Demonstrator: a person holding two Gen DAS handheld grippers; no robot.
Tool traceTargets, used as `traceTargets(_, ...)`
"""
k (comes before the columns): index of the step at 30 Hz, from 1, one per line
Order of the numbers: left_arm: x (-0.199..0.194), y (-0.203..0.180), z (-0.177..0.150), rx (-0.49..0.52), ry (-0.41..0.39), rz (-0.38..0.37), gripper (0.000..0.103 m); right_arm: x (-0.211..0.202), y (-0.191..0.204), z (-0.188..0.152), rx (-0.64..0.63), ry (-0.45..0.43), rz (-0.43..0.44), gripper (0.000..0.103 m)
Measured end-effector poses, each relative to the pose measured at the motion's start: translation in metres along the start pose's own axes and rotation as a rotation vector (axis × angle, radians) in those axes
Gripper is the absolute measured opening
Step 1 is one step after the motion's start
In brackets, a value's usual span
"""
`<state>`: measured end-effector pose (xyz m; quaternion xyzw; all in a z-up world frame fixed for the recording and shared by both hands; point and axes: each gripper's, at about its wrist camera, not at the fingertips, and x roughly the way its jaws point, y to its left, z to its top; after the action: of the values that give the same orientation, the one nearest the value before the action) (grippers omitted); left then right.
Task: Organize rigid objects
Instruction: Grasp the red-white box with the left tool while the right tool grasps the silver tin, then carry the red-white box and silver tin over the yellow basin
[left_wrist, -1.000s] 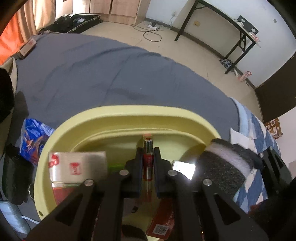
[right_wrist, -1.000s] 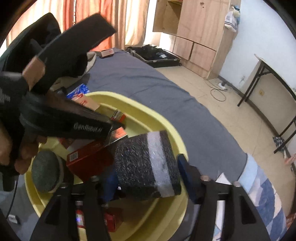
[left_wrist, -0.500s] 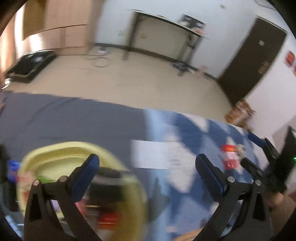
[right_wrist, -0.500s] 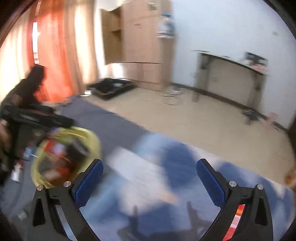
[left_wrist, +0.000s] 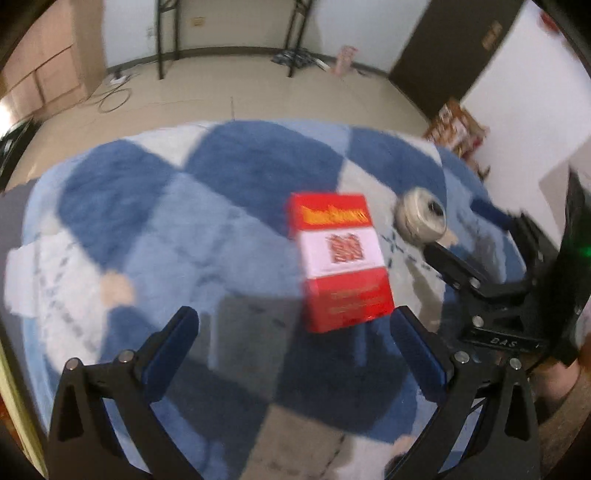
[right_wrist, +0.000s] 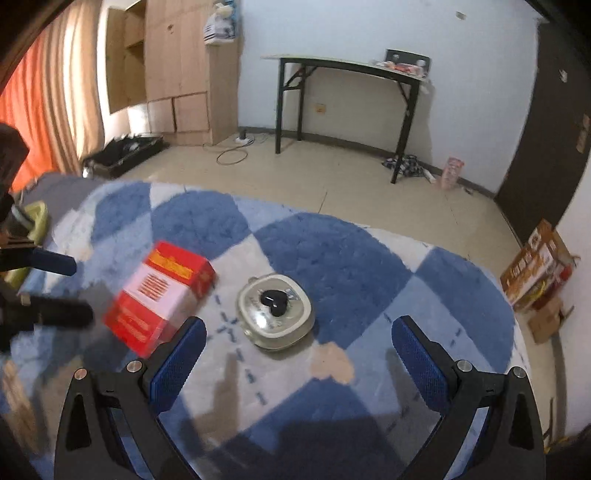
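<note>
We found the red-and-white box lying on the blue-and-white checked blanket, its printed face up, with the cream lidded container just beside it on the same blanket, a dark heart-shaped knob on its lid. In the left wrist view the box sat ahead of the left gripper, nearer its right finger than its left, and no pad touched it. That gripper pointed steeply down at the blanket; its jaws had just been opening and stood at their widest, with nothing between them but the blanket. In the right wrist view the container lay ahead of the right gripper and between the lines of its two fingers, clear of both blue pads. The right gripper was tilted down less steeply, so that the room showed above the bed; its jaws had likewise just been opening and stood fully apart, holding nothing. We saw each tool in the other's view: the right gripper at the right edge of the left view, its finger near the container, and the left gripper at the left edge of the right view, close to the box. Both views were partly blurred. A yellow-green basin showed at the far left of the right view, well apart from the box. Beyond the bed stood a black-legged table against the wall.
</note>
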<state>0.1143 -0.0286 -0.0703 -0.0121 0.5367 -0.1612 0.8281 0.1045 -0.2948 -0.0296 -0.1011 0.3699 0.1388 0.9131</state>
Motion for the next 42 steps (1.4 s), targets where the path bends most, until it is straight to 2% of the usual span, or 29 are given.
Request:
traceTargets(2,0.015,-0.010,0.000,0.043,0.010,0.044,0.103,0.011,-0.002,-0.005,-0.019,0.001,0.016,0.101)
traceTargets(4,0.026,-0.015,0.003,0.046,0.004,0.028,0.103,0.019,-0.003,-0.007,-0.047,-0.008,0.017,0.098)
traceTargets(6,0.028,-0.015,0.007,0.026,-0.017,0.027,0.103,0.037,-0.005,-0.008,-0.043,0.015,0.028,0.091)
traceTargets(7,0.031,-0.017,0.010,0.020,-0.021,0.031,0.103,0.047,-0.004,-0.007,-0.039,0.024,0.037,0.091)
traceTargets(10,0.036,-0.024,0.018,0.014,-0.019,0.056,0.103,0.050,-0.013,-0.001,-0.008,-0.003,0.068,0.070)
traceTargets(11,0.037,-0.025,0.019,0.013,-0.011,0.067,0.103,0.049,-0.013,0.000,-0.003,-0.018,0.077,0.052)
traceTargets(12,0.037,-0.025,0.018,0.012,-0.010,0.069,0.103,0.049,-0.013,-0.001,-0.006,-0.026,0.080,0.048)
traceTargets(17,0.026,-0.021,0.019,-0.035,-0.026,0.013,0.103,0.038,-0.019,-0.010,0.026,-0.068,0.087,0.048)
traceTargets(21,0.025,-0.025,0.028,-0.024,-0.049,0.031,0.101,0.032,-0.036,-0.023,0.080,-0.066,0.051,0.048)
traceTargets(22,0.027,-0.025,0.031,-0.026,-0.053,0.039,0.096,0.029,-0.041,-0.028,0.097,-0.065,0.052,0.048)
traceTargets(23,0.031,-0.026,0.034,-0.032,-0.046,0.041,0.066,0.026,-0.044,-0.032,0.109,-0.063,0.052,0.048)
traceTargets(24,0.035,-0.026,0.036,-0.040,-0.033,0.029,0.042,0.023,-0.046,-0.035,0.117,-0.062,0.051,0.048)
traceTargets(25,0.037,-0.027,0.038,-0.062,-0.028,-0.028,0.030,0.019,-0.046,-0.038,0.119,-0.061,0.048,0.048)
traceTargets(26,0.036,-0.027,0.040,-0.076,-0.023,-0.047,0.024,0.015,-0.045,-0.039,0.116,-0.059,0.044,0.047)
traceTargets(28,0.028,-0.028,0.042,-0.102,-0.050,-0.033,0.024,0.005,-0.041,-0.037,0.104,-0.058,0.049,0.047)
traceTargets(31,-0.008,-0.018,0.045,-0.112,-0.126,-0.055,0.024,-0.022,-0.028,-0.023,0.084,-0.090,0.075,0.047)
traceTargets(33,-0.052,0.008,0.044,-0.132,-0.183,-0.073,0.024,-0.040,-0.014,-0.006,0.051,-0.116,0.099,0.047)
traceTargets(35,-0.103,0.050,0.035,-0.163,-0.245,-0.047,0.024,-0.056,0.010,0.019,0.005,-0.132,0.141,0.047)
traceTargets(36,-0.125,0.072,0.027,-0.175,-0.268,-0.022,0.024,-0.063,0.024,0.033,-0.014,-0.130,0.172,0.047)
traceTargets(39,-0.180,0.138,-0.001,-0.220,-0.314,0.095,0.024,-0.078,0.077,0.071,-0.116,-0.125,0.192,0.047)
traceTargets(41,-0.220,0.200,-0.033,-0.299,-0.332,0.153,0.024,-0.088,0.121,0.093,-0.190,-0.128,0.226,0.047)
traceTargets(42,-0.229,0.216,-0.043,-0.321,-0.333,0.175,0.024,-0.093,0.143,0.102,-0.229,-0.133,0.242,0.047)
